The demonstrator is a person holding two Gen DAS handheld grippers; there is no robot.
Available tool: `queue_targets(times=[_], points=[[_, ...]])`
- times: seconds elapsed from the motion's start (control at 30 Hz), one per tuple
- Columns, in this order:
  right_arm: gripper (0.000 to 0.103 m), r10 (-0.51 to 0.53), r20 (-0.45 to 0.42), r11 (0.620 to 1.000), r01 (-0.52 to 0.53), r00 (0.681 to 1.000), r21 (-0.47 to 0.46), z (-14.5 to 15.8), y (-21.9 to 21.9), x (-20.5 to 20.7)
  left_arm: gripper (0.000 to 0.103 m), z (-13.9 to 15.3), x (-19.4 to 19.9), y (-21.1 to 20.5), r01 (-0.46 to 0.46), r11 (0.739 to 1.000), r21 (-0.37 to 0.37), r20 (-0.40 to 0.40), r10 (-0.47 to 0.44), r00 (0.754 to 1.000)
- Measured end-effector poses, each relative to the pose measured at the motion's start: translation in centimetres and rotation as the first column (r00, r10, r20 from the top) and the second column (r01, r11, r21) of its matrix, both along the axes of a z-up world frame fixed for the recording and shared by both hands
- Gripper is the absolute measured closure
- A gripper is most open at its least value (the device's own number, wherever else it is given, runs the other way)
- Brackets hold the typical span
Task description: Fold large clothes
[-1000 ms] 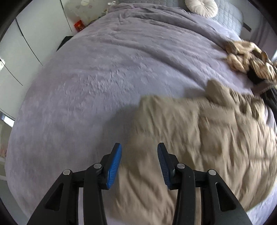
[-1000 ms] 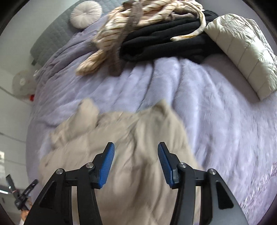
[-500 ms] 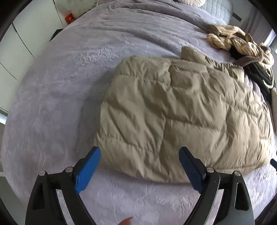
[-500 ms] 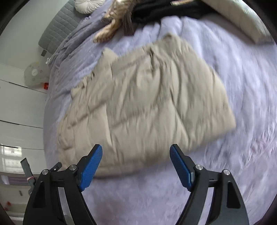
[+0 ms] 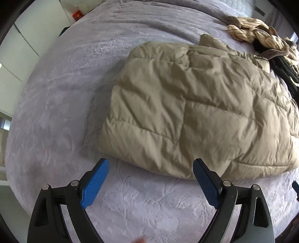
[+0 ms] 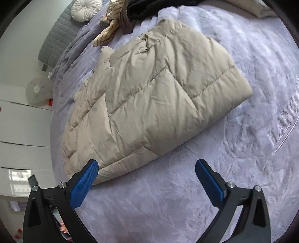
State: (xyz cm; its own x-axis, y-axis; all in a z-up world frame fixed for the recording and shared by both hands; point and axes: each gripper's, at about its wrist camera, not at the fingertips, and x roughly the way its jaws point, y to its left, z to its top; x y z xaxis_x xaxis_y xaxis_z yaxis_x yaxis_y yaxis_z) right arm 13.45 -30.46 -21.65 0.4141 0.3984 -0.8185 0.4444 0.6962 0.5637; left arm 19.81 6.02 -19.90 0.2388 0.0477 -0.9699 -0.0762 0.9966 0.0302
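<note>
Lavender bedspread (image 6: pixel 214 196), beige puffer jacket (image 6: pixel 158 97) lying folded flat mid-bed, long axis running collar-to-hem toward the clothes pile (image 5: pixel 261 37). Plenty of bare bed around its near edges. Left tool (image 5: pixel 150 179) wide open, empty; right tool (image 6: pixel 146 180) opening, nothing between.

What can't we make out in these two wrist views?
- Jacket: far right edge cut off by lens rim, left view.
- Dark clothes: mostly cropped at top, right view.
- Blanket lettering: cut at right edge.
- Jacket underside layers: hidden by its top panel.
</note>
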Motion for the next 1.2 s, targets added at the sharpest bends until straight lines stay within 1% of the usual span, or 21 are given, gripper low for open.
queue_targets(times=[0.13,0.2,0.3,0.4,0.47,0.5,0.57,0.63,0.67,0.7,0.73,0.8,0.83,0.9,1.03,1.1,1.2], points=[[0.000,-0.010,-0.030,0.998,0.012,0.999,0.060,-1.2,-0.2,-0.1,0.011,-1.1,-0.2,0.3,-0.003,0.999,-0.038,-0.034,0.002,0.999],[0.000,-0.017,-0.047,0.997,0.021,0.999,0.075,-1.7,-0.4,-0.3,0.011,-1.3,-0.3,0.4,-0.008,0.999,-0.041,-0.032,0.006,0.999],[0.000,-0.036,-0.063,0.994,0.042,0.997,0.099,-2.3,-0.9,-0.6,0.011,-1.8,-0.4,0.6,-0.023,0.997,-0.067,-0.038,0.020,0.999],[0.000,-0.057,-0.074,0.991,0.065,0.996,0.114,-2.9,-1.3,-0.9,0.011,-2.3,-0.4,1.2,-0.043,0.991,-0.129,-0.041,0.038,0.998],[0.000,-0.074,-0.083,0.988,0.084,0.994,0.128,-3.3,-1.7,-1.2,0.011,-2.9,-0.3,2.0,-0.059,0.978,-0.198,-0.054,0.050,0.997],[0.000,-0.081,-0.085,0.986,0.092,0.993,0.137,-3.6,-1.9,-1.3,0.011,-3.1,-0.3,2.2,-0.065,0.973,-0.220,-0.060,0.052,0.997],[0.000,-0.093,-0.093,0.976,0.109,0.991,0.186,-4.3,-2.5,-1.6,0.011,-3.8,-0.3,3.1,-0.089,0.947,-0.310,-0.081,0.067,0.994],[0.000,-0.107,-0.101,0.960,0.129,0.989,0.247,-5.0,-2.8,-1.9,0.011,-4.3,-0.3,4.0,-0.113,0.920,-0.374,-0.090,0.085,0.992],[0.000,-0.118,-0.105,0.952,0.143,0.987,0.270,-5.3,-3.0,-2.1,0.011,-4.8,-0.2,4.6,-0.131,0.894,-0.428,-0.102,0.097,0.990],[0.000,-0.125,-0.106,0.946,0.151,0.986,0.287,-5.6,-3.0,-2.3,0.011,-5.2,-0.2,4.9,-0.146,0.874,-0.464,-0.112,0.106,0.988],[0.000,-0.131,-0.104,0.939,0.157,0.986,0.305,-5.9,-3.1,-2.4,0.011,-5.7,-0.2,5.4,-0.164,0.845,-0.509,-0.125,0.116,0.985],[0.000,-0.146,-0.086,0.924,0.167,0.986,0.344,-6.5,-3.3,-2.5,0.011,-6.7,-0.1,5.9,-0.192,0.797,-0.573,-0.147,0.131,0.980],[0.000,-0.151,-0.074,0.917,0.167,0.986,0.362,-6.7,-3.2,-2.3,0.011,-7.2,0.0,6.0,-0.202,0.777,-0.596,-0.155,0.135,0.979],[0.000,-0.154,-0.058,0.906,0.165,0.986,0.389,-7.3,-3.0,-2.0,0.011,-7.9,0.0,5.9,-0.206,0.745,-0.634,-0.157,0.138,0.978],[0.000,-0.169,-0.026,0.886,0.163,0.985,0.433,-8.5,-2.5,-0.7,0.011,-8.7,0.7,5.7,-0.211,0.691,-0.691,-0.148,0.151,0.977],[0.000,-0.176,-0.019,0.875,0.166,0.984,0.456,-9.2,-2.2,0.1,0.011,-8.8,1.7,5.4,-0.204,0.670,-0.713,-0.133,0.156,0.979],[0.000,-0.189,-0.004,0.854,0.166,0.982,0.493,-10.3,-1.9,1.5,0.011,-9.0,2.9,5.1,-0.201,0.654,-0.730,-0.120,0.167,0.979]])
